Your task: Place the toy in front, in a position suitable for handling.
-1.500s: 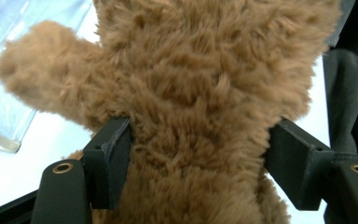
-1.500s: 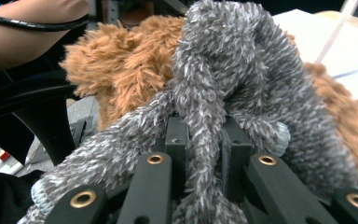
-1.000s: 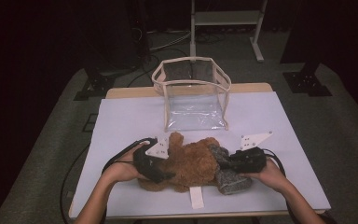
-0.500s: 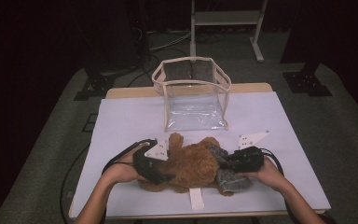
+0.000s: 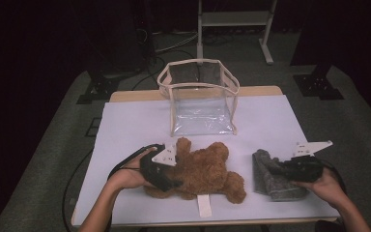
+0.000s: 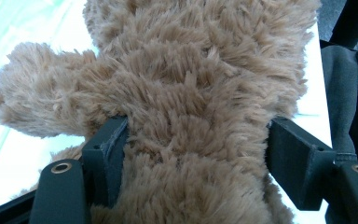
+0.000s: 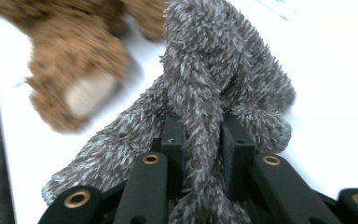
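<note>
A brown plush bear point(image 5: 203, 169) lies on its side on the white table cover point(image 5: 125, 130). My left gripper point(image 5: 174, 181) is shut on the bear's body; in the left gripper view both jaws of this gripper point(image 6: 196, 140) sink into the fur point(image 6: 191, 70). To the right of the bear, apart from it, lies a grey fuzzy garment point(image 5: 270, 181). My right gripper point(image 5: 278, 170) is shut on a fold of it. In the right gripper view that gripper point(image 7: 203, 135) pinches the grey cloth point(image 7: 214, 60), its jaws having just been opening a little; the bear's foot point(image 7: 70, 70) is blurred beyond.
A clear plastic bag with a beige rim point(image 5: 200, 104) stands open at the back middle of the table. A white tag point(image 5: 204, 205) sticks out under the bear near the front edge. A metal stand point(image 5: 234, 19) rises behind the table.
My right gripper has moved right with the grey garment, pulling it away from the bear. The left gripper and the bear have stayed put.
</note>
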The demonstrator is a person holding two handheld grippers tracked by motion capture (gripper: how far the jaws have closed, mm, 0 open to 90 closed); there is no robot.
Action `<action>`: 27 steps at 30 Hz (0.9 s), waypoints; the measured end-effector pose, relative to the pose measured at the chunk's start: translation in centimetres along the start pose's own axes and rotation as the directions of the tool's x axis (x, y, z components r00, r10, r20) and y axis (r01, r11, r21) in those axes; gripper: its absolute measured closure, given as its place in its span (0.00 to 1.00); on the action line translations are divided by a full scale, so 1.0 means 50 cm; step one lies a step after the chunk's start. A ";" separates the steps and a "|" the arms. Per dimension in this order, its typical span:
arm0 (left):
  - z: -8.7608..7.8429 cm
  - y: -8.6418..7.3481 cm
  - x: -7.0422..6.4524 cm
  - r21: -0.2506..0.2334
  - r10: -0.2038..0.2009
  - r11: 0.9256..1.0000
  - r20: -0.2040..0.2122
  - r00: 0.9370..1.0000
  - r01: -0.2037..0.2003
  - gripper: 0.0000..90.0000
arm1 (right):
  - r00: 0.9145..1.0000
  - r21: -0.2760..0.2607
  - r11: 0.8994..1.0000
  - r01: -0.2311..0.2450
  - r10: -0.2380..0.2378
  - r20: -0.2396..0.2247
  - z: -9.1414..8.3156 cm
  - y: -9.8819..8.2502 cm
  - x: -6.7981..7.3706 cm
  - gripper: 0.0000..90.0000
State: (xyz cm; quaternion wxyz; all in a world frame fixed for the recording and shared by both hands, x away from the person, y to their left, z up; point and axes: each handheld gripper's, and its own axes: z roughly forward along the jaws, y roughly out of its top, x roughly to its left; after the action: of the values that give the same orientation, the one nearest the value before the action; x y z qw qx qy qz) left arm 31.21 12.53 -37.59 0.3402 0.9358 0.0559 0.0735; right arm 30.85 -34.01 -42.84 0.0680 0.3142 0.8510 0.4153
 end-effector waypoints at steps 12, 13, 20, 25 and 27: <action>-0.004 0.003 0.011 -0.016 -0.009 1.000 0.007 1.000 0.009 0.29 | 0.999 -0.018 1.000 -0.025 0.026 0.044 -0.052 -0.014 -0.014 0.60; -0.004 0.003 0.011 -0.017 -0.010 1.000 0.006 1.000 0.010 0.29 | 0.999 -0.022 1.000 -0.017 0.018 0.046 -0.056 -0.009 -0.011 0.58; -0.010 0.007 0.014 -0.026 -0.012 1.000 0.002 1.000 0.012 0.29 | 0.998 -0.071 0.996 0.049 -0.046 0.033 -0.085 0.041 0.018 0.53; -0.023 0.006 0.016 -0.065 -0.016 0.998 -0.003 1.000 0.016 0.29 | 0.994 -0.092 0.991 0.093 -0.097 -0.040 -0.058 0.075 0.050 0.50; -0.034 0.005 0.015 -0.097 -0.023 0.995 -0.004 1.000 0.022 0.29 | 0.989 -0.094 0.989 0.116 -0.123 -0.077 -0.033 0.085 0.065 0.48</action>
State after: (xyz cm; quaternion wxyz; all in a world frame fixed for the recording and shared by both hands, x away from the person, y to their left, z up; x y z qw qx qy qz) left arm 31.67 13.51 -36.06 0.3857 0.9174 0.0638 0.0746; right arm 29.67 -31.28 -38.12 0.0715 0.2419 0.8510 0.4606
